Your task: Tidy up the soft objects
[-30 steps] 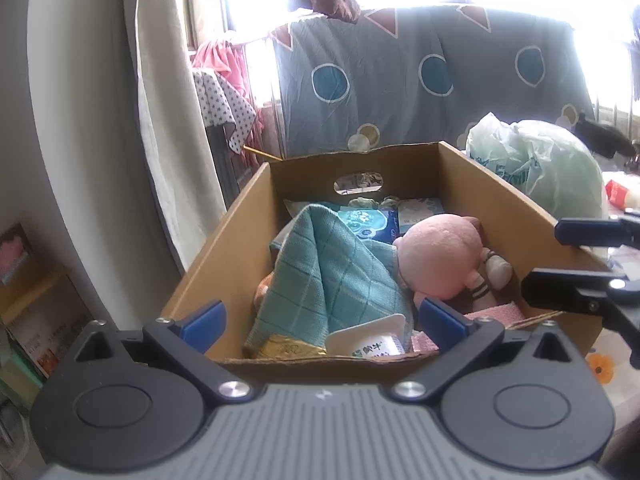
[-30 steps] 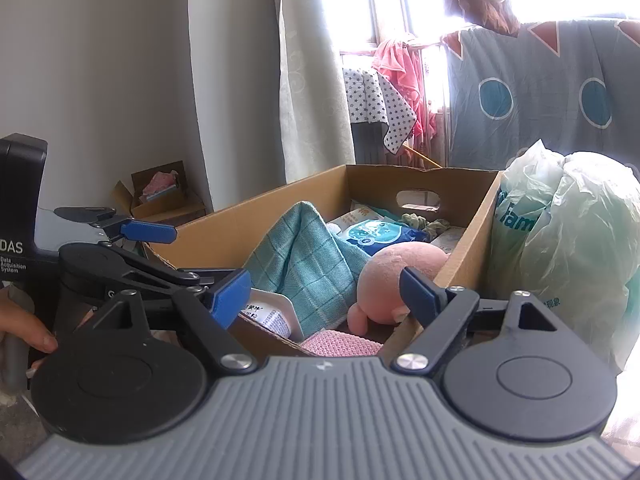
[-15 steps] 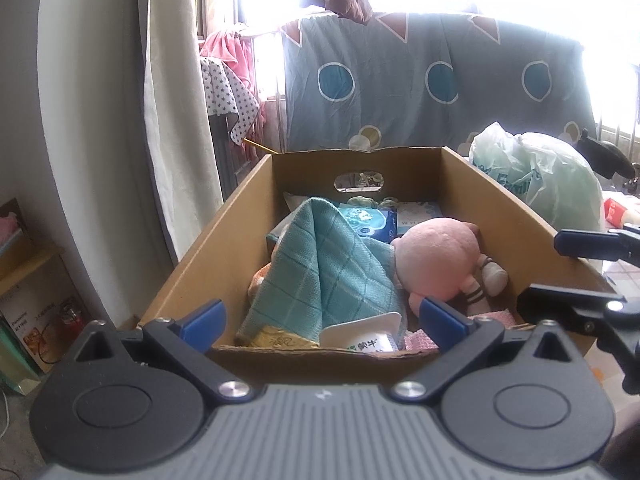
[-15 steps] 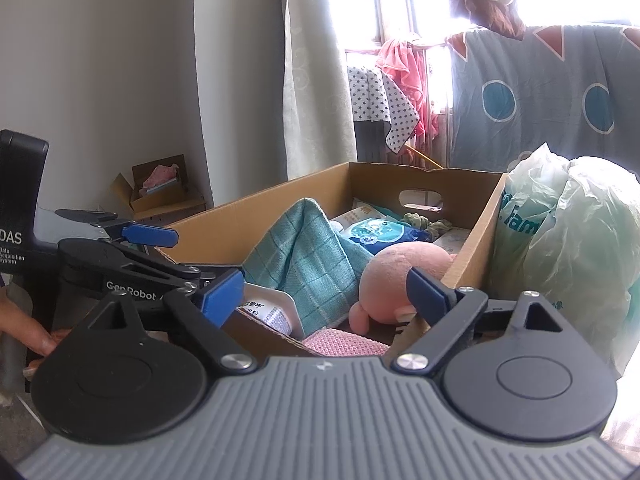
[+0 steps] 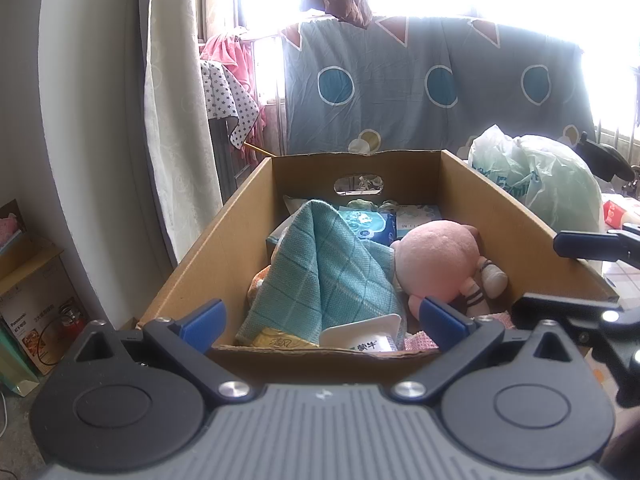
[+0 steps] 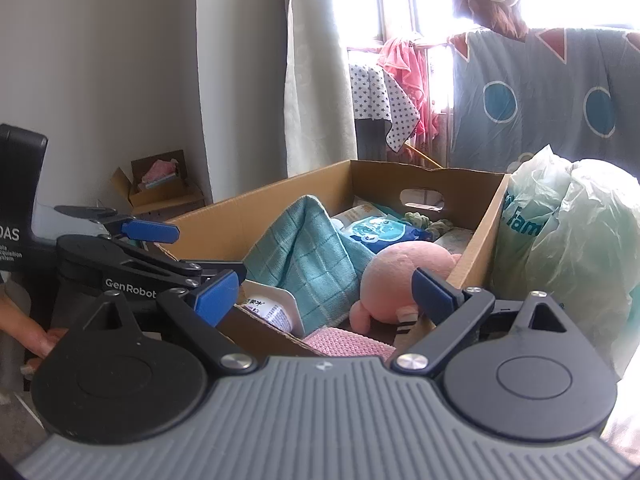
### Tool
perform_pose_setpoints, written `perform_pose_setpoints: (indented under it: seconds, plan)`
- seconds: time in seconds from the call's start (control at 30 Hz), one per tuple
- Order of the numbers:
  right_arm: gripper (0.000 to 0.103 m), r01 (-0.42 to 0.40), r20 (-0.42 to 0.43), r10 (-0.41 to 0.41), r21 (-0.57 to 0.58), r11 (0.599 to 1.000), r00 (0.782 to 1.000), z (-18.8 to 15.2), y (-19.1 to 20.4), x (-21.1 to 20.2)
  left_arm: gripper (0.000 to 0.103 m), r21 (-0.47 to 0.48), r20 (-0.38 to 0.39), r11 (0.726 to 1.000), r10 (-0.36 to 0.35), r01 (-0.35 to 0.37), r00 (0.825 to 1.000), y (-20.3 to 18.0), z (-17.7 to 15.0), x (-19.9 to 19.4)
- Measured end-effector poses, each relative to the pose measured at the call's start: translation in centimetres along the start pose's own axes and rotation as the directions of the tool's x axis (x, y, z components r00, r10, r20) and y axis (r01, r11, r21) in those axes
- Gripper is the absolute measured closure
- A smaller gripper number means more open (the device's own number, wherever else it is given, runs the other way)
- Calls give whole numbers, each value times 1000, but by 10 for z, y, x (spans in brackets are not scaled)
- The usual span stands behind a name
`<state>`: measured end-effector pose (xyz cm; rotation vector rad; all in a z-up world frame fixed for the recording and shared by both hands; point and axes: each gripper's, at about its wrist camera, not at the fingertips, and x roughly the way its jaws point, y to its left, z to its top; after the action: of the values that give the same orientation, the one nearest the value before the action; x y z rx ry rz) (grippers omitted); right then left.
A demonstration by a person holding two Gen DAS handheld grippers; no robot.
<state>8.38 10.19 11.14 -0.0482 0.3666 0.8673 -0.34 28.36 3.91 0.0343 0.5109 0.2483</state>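
A cardboard box (image 5: 216,248) (image 6: 256,216) holds a teal checked cloth (image 5: 324,272) (image 6: 308,252), a pink plush toy (image 5: 436,264) (image 6: 404,272), a pink knitted cloth (image 6: 344,340), a blue wipes pack (image 5: 368,224) (image 6: 380,232) and a white tub (image 5: 360,336) (image 6: 268,308). My left gripper (image 5: 322,318) is open and empty, just outside the box's near wall. My right gripper (image 6: 324,292) is open and empty at the box's near right corner. Each gripper shows in the other's view, the right (image 5: 580,276) and the left (image 6: 152,252).
A full pale green plastic bag (image 5: 548,180) (image 6: 568,248) stands against the box's right side. A curtain (image 5: 176,120) and a hanging blue sheet (image 5: 420,92) are behind. Small cardboard boxes (image 5: 36,300) (image 6: 160,184) sit on the floor at left.
Both grippers have drawn back and risen slightly, so the box appears a little farther and lower. Both stay open and empty. Nothing in the box has moved.
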Motion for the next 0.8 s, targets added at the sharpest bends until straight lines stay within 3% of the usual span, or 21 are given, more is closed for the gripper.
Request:
perform_pose_setpoints:
  seconds: [0.8]
  plan:
    - [5,24,-15,-24,-51,998,1000,-1,7,1,0,-2,-5,1000,8,-8,1000,-1,1,1]
